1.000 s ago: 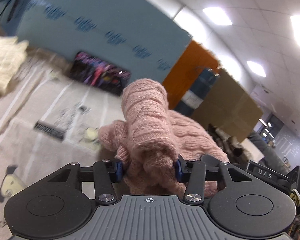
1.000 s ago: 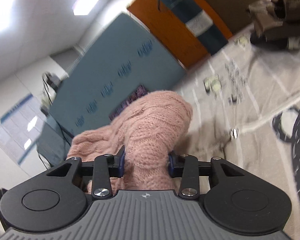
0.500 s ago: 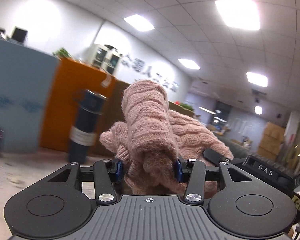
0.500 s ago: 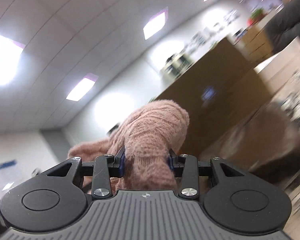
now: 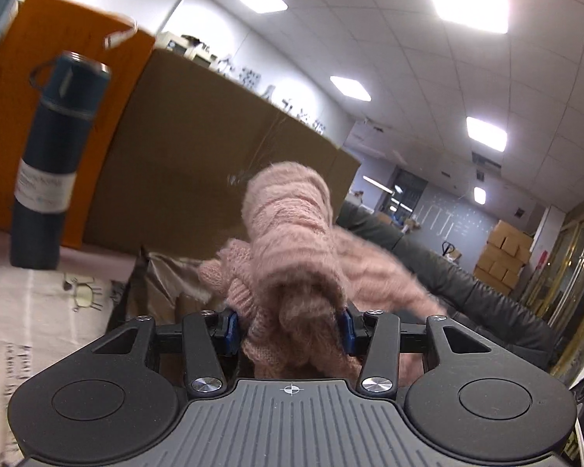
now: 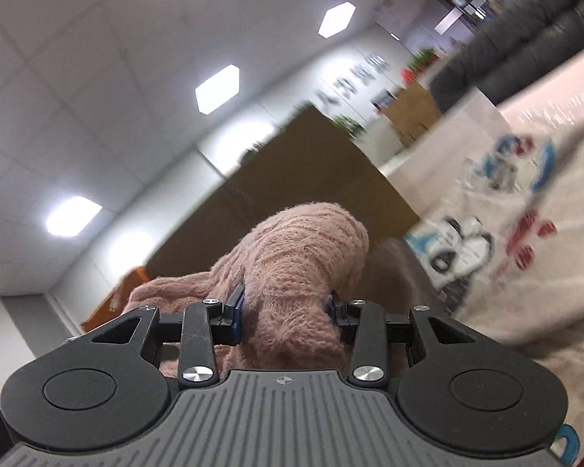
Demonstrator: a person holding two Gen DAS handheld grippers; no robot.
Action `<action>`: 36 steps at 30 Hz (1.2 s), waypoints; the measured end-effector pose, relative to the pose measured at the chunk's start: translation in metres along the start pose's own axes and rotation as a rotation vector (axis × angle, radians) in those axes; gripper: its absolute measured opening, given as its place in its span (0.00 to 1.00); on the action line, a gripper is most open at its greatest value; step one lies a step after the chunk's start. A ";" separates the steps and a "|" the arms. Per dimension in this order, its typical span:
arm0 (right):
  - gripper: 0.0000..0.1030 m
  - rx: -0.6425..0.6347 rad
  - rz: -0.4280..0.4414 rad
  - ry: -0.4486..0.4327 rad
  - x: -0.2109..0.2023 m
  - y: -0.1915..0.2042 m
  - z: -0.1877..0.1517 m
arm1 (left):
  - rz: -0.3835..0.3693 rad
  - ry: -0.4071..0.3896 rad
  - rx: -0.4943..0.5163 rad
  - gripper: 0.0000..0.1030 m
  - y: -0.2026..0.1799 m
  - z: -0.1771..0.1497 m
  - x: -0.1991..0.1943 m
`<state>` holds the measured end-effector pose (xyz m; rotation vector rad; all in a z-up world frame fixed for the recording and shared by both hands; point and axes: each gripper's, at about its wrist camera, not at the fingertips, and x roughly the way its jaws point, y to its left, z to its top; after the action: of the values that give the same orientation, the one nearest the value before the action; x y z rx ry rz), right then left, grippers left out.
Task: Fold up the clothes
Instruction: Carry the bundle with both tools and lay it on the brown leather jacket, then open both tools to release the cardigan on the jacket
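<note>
A pink cable-knit sweater (image 5: 292,241) is bunched between the fingers of my left gripper (image 5: 290,329), which is shut on it. My right gripper (image 6: 286,311) is shut on another bunch of the same pink sweater (image 6: 299,249). Both grippers hold the sweater lifted above the table, tilted up toward the ceiling. The rest of the sweater hangs behind the bunches and is mostly hidden.
A dark blue flask (image 5: 54,163) stands on the patterned tablecloth (image 5: 27,311) at left. A brown cardboard box (image 5: 214,163) is behind. A dark garment (image 5: 152,284) lies near it. A white printed garment (image 6: 506,202) lies at right. A black sofa (image 5: 467,299) is beyond.
Both grippers have swung up and round with the sweater: the views went from the table and blue wall to the ceiling, cardboard box and sofa. Both grips are unchanged.
</note>
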<state>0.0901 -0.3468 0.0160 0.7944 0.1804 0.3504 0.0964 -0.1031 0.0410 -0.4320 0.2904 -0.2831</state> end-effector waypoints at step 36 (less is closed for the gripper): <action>0.93 -0.137 -0.274 -0.077 -0.008 -0.004 -0.009 | 0.191 -0.099 0.068 0.96 0.006 -0.021 -0.061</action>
<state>0.0812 -0.3467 0.0071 0.6369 0.1882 0.0726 0.0345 -0.0859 0.0337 -0.3471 0.2223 -0.0840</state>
